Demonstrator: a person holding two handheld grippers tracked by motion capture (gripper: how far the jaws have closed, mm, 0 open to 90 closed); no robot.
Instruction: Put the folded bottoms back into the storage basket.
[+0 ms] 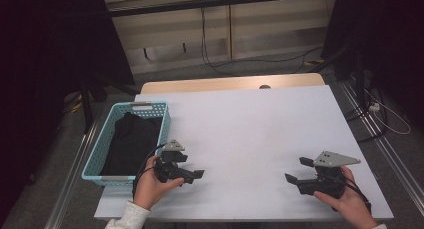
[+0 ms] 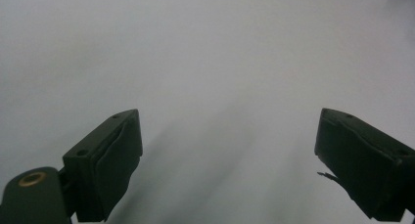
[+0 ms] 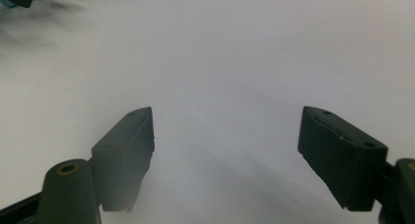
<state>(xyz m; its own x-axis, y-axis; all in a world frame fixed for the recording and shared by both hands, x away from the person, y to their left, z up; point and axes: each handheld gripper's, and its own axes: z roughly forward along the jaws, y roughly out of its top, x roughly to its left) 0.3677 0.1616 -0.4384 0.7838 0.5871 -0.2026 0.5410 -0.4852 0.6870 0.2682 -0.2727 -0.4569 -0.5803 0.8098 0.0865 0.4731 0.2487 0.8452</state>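
Two hand-held black tools rest on the white bench: left tool [image 1: 192, 174] and right tool [image 1: 296, 170], both spread wide, gripping nothing. Folded black cloth [image 1: 131, 141] lies inside the light-blue perforated plastic basket [image 1: 95, 156]. Risk: a shallow pinch could drag the basket along.

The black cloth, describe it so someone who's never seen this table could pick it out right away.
Start at the white table and go to its left edge, where a light blue basket with perforated walls sits. The black cloth lies bundled inside it, the basket's sole content and the one soft dark thing beside the hard left gripper.
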